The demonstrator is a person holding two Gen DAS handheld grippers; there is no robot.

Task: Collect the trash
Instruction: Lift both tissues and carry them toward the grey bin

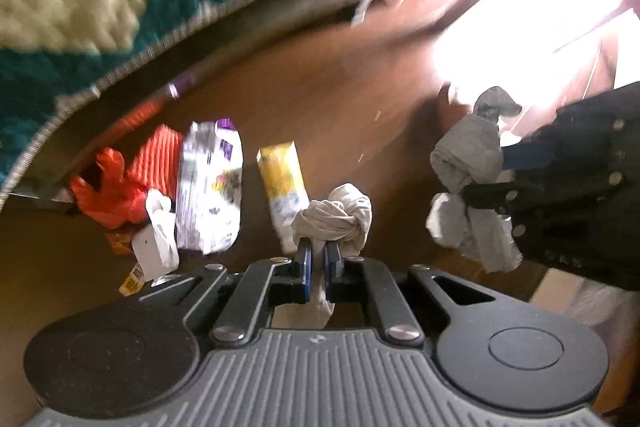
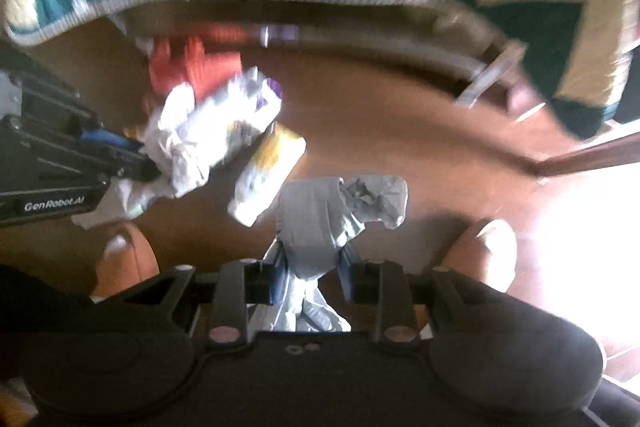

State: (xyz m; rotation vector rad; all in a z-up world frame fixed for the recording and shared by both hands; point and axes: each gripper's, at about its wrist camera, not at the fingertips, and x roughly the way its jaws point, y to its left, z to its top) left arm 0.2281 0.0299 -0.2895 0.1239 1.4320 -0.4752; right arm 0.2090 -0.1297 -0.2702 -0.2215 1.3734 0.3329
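My left gripper (image 1: 318, 251) points down at the brown floor and is shut on a beige knotted wad (image 1: 336, 219), lifted off the floor. My right gripper (image 2: 312, 263) is shut on a grey crumpled wad (image 2: 320, 223), which also hangs above the floor. In the left wrist view the right gripper (image 1: 480, 191) shows at the right edge with its grey wad (image 1: 468, 155). The left gripper (image 2: 132, 155) shows at the left of the right wrist view. On the floor below lie an orange bag (image 1: 120, 187), a white and purple packet (image 1: 210, 187), a yellow and white carton (image 1: 282, 179) and a white scrap (image 1: 158, 239).
A teal and cream zigzag cover (image 1: 80, 7) hangs over a dark wooden edge along the top. Glaring sunlight (image 1: 520, 27) washes out the floor at the right. Two rounded brown shapes (image 2: 124, 259), perhaps the person's feet, sit beside the right gripper. Both views are blurred.
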